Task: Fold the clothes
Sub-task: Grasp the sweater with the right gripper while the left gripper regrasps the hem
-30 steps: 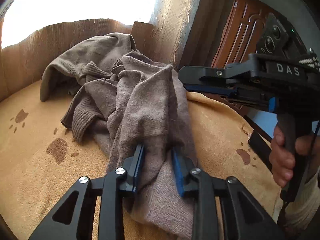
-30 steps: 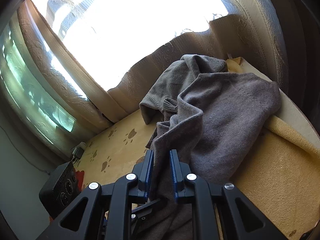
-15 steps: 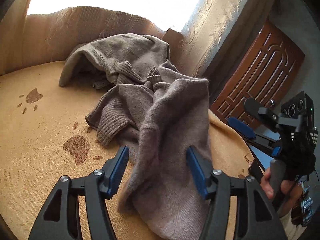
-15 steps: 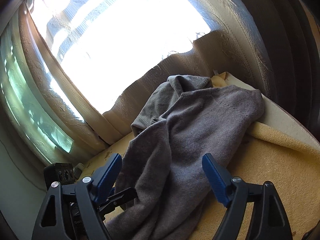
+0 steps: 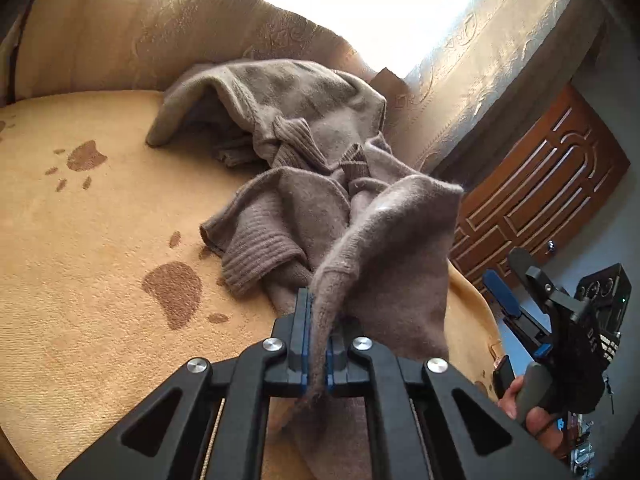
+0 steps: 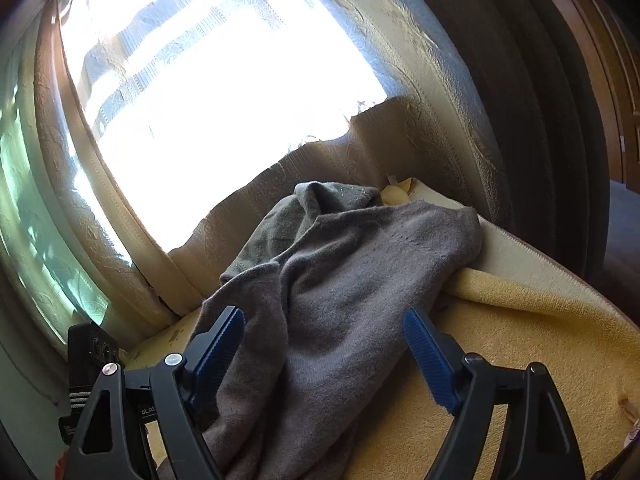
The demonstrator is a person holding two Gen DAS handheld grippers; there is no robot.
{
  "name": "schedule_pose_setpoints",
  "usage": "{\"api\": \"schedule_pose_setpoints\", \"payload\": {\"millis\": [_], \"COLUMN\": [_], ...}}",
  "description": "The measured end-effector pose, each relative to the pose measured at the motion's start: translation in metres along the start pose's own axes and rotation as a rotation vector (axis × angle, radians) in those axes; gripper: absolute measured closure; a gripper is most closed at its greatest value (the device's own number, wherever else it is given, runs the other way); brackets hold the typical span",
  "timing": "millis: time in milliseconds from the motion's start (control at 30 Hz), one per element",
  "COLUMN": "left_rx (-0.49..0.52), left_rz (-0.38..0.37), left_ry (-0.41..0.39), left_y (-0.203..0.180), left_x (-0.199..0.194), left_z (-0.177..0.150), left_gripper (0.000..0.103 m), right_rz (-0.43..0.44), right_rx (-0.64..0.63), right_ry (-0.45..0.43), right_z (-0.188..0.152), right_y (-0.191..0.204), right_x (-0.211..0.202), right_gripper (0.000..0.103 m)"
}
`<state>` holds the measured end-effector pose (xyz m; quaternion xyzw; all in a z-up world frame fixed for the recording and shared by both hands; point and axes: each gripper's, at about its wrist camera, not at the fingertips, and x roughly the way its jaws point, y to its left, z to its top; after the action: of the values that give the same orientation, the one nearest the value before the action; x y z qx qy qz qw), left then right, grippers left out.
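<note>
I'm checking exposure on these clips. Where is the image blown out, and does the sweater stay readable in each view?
Left wrist: the window clips to white, yet the sweater shows its knit clearly. Right wrist: the window is blown out across much of the frame, leaving the sweater dimmer, backlit, but still readable.

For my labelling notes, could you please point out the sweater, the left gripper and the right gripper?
sweater (image 5: 392,240): left wrist view, raised fold.
left gripper (image 5: 318,344): left wrist view, between fingertips.
right gripper (image 6: 324,344): right wrist view, between fingertips.
</note>
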<state>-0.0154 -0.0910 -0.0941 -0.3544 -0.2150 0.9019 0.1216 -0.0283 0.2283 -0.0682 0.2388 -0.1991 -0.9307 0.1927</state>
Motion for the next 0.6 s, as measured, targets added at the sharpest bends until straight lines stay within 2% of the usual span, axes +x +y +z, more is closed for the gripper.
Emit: {"api": "schedule_pose_setpoints", "payload": {"millis": [133,200,267,400,500,533,600], "left_rx": [-0.014,-0.045,-0.079,-0.117,-0.129,-0.129,-0.134], "left_rz": [0.072,0.089,0.102,0.131,0.14,0.144,0.149], "left_ry": [-0.201,-0.247,-0.282,-0.331,-0.331,-0.323,-0.305], "left_y": [0.009,0.021,0.035,0.058,0.068,0.07,0.073], "left_x": [-0.073,-0.104,-0.132,-0.177,-0.196,-0.199,-0.199], "left_z": [0.002,0.0,-0.003,-0.015,-0.029,-0.033,-0.04], "left_gripper": [0.097,0.097,0.097,0.097,0.097,0.097,0.097], "right_rz": [-0.077,-0.089,-0.083,-0.05,-0.02,-0.005,0.083], "right_rx": [-0.156,-0.218,-0.276,-0.382,-0.48,-0.515,-0.588], "right_ry": [-0.199,-0.257,-0.259,-0.187,-0.127,-0.098,0.016], "right_z": [0.003,0.004,0.01,0.034,0.058,0.065,0.078], "right_y": [0.011,0.014,0.015,0.015,0.013,0.014,0.019], "right_x": [-0.024,-0.029,-0.027,-0.016,0.0,0.009,0.038], "right_gripper": [0.019,0.019,0.019,0.019,0.019,0.019,0.018]}}
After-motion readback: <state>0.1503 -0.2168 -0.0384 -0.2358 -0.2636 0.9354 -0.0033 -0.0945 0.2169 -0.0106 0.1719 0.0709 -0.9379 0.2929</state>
